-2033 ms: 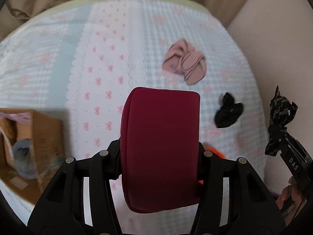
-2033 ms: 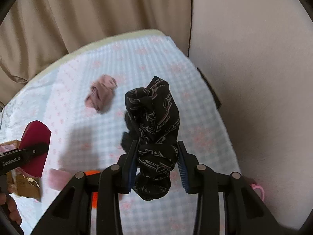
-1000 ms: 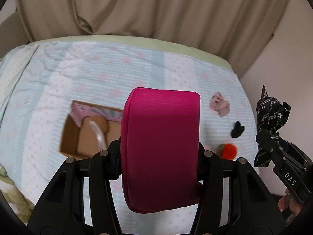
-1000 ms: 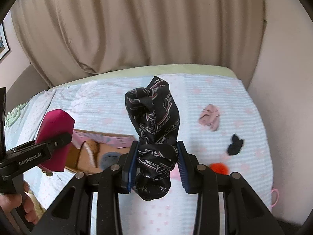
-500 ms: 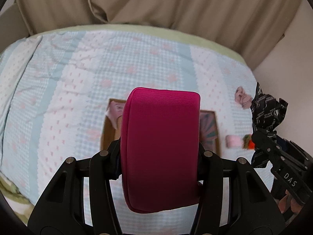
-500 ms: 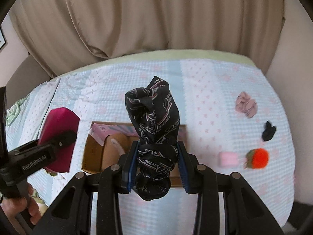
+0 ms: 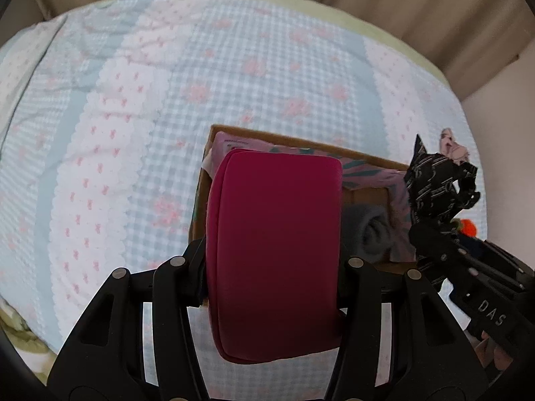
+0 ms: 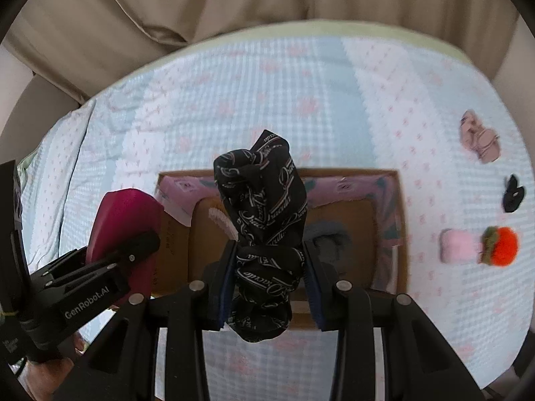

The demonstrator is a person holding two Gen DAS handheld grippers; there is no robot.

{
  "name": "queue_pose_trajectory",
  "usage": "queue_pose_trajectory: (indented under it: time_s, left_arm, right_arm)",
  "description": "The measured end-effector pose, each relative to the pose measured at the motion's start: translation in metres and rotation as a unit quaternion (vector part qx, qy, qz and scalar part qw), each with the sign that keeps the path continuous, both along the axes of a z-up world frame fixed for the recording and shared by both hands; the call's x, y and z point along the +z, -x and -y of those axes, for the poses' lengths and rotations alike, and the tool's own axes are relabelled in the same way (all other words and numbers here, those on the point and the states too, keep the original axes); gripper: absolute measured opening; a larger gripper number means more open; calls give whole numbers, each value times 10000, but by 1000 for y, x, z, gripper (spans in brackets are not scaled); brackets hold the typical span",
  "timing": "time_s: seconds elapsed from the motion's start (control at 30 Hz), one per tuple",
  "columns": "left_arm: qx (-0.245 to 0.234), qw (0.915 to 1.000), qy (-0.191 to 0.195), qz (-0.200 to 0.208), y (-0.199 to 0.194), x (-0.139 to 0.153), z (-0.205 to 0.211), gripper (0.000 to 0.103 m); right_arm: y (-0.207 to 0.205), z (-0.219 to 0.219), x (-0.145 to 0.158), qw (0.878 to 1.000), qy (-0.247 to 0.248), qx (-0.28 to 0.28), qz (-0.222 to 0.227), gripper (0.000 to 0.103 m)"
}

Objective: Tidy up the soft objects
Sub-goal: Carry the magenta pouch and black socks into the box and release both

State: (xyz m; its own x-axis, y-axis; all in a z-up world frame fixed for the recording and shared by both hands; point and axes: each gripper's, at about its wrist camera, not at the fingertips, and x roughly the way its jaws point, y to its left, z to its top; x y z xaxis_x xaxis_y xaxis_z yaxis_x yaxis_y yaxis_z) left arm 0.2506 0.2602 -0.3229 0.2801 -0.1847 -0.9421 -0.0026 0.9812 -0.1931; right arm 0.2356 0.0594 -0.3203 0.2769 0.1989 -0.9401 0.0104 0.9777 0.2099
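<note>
Bedspread (image 8: 334, 77), checked blue-pink, cardboard box (image 8: 403, 234) at centre. Left gripper (image 7: 274, 264) clamps magenta pad (image 7: 274, 254); right gripper (image 8: 267, 280) clamps black printed scarf (image 8: 264, 220) — both above box, unreleased. Box holds grey item (image 8: 329, 237). Left out: pink scrunchie (image 8: 479, 135), black scrunchie (image 8: 513, 193), pink block (image 8: 458, 245), orange pompom (image 8: 503, 245).

Both wrist views look steeply down from above onto the bed (image 7: 140, 107), close over the cardboard box (image 8: 403, 234). The left view sits left of the box, the right view nearer its middle. They share the box and bedspread, and each catches the other gripper at its edge.
</note>
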Motion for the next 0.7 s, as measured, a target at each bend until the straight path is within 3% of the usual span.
queue_pose_trajectory:
  time_s: [0.33,0.67,0.7]
  left_arm:
    - [-42,9982,-124,-578,-26,-70,6,47]
    - [-522,9944,-471,-794,-33,-105,29,48]
    - [-580,9938,-499,-802,-33,-106,31,54]
  right_arm:
    - [-34,-7,-75,9959,-208,153,-862,34]
    - [-55,0,-106,9904,-459,15,-1304,34]
    - [-58,0,-106,9904,-451,15,-1306,34]
